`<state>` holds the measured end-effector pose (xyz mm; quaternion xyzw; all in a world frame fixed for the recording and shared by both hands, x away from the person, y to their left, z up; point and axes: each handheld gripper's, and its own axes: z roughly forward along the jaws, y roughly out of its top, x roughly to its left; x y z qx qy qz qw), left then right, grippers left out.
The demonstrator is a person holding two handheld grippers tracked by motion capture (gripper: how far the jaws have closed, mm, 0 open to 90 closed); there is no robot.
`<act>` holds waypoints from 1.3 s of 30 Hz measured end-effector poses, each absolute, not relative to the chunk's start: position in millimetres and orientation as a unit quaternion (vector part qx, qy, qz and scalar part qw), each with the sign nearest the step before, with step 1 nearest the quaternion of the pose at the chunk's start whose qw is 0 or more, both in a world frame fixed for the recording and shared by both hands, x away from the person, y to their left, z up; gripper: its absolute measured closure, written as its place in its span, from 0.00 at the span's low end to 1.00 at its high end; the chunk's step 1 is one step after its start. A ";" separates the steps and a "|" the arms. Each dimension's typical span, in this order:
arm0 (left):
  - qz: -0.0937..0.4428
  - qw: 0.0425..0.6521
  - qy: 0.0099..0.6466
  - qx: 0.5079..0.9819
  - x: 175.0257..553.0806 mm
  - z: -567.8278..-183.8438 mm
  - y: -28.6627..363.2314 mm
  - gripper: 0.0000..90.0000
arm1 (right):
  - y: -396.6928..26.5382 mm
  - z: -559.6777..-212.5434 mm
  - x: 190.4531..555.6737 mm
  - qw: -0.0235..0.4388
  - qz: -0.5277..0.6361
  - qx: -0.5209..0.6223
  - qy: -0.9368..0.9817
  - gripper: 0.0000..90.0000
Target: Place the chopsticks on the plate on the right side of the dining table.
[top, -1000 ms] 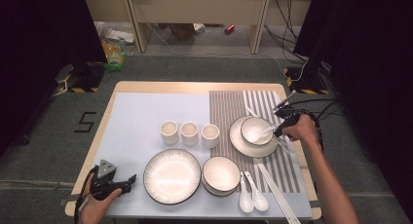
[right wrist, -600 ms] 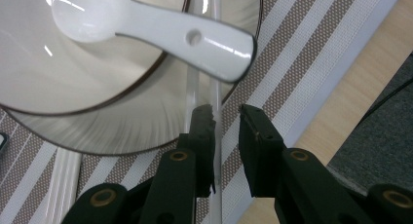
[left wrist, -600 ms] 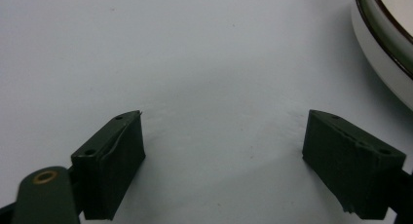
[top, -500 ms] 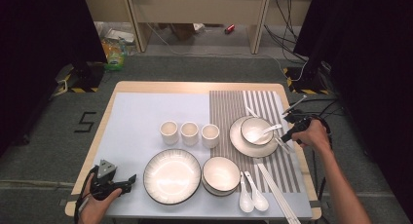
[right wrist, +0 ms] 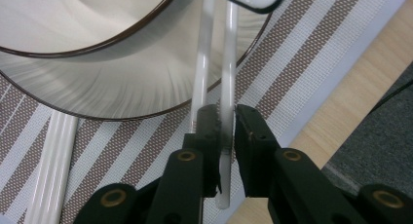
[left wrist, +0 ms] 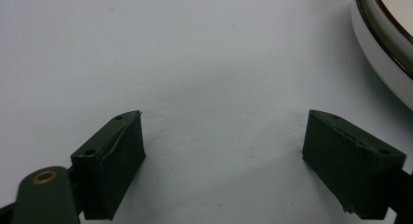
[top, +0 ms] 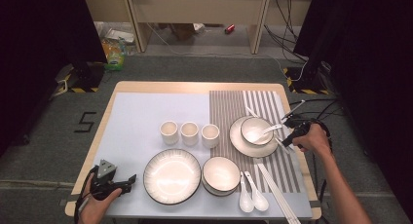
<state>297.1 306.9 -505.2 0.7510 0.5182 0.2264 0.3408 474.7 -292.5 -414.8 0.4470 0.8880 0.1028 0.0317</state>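
Near edge of the desk (top: 195,90): my left gripper (top: 127,181) lies low on the pale blue mat (top: 141,117), fingers (left wrist: 109,168) wide apart, nothing between them, aimed at the big plate (top: 172,176), whose rim sits just off to one side in the left gripper view. My left hand (top: 95,202) is at the front left corner, forearm coming in from the bottom.

Same front row: a bowl (top: 221,174) just right of the big plate, two white spoons (top: 252,197) beside it, a pair of white chopsticks (top: 277,194) lying diagonal on the striped mat (top: 253,100).

Mid desk: three small cups (top: 190,133) in a row, then a saucer (top: 238,139) carrying a small bowl (top: 253,129) with a spoon (top: 271,129) resting in it.

My right gripper (right wrist: 225,124) is at the right edge of the saucer, fingers (right wrist: 251,131) closed to a narrow gap and clamped on one white chopstick (right wrist: 226,63); a second stick (right wrist: 203,63) runs alongside it, touching the left finger. Both sticks run under the saucer rim. My right hand (top: 311,139) is over the desk's right edge, forearm angled in from the lower right.

Beyond the desk: grey carpet floor (top: 204,63), cables (top: 287,14), black curtains (top: 44,34) both sides, wooden desk legs (top: 136,19) at the back.
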 end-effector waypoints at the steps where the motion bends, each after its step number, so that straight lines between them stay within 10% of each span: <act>1: 0.227 0.341 0.519 0.751 297.1 -505.3 306.8 0.16 | -291.4 -415.3 475.3 0.031 0.100 0.445 0.889 0.92; 13: 0.226 0.341 0.518 0.751 297.1 -505.1 306.9 0.16 | -284.8 -414.4 484.1 0.033 0.099 0.444 0.890 0.92; 27: 0.226 0.340 0.519 0.751 297.1 -505.1 306.9 0.16 | -286.6 -403.4 473.6 0.046 0.116 0.449 0.885 0.68; 39: 0.229 0.341 0.518 0.750 297.1 -505.5 306.7 0.16 | -280.6 -416.8 476.9 0.037 0.092 0.422 0.901 0.78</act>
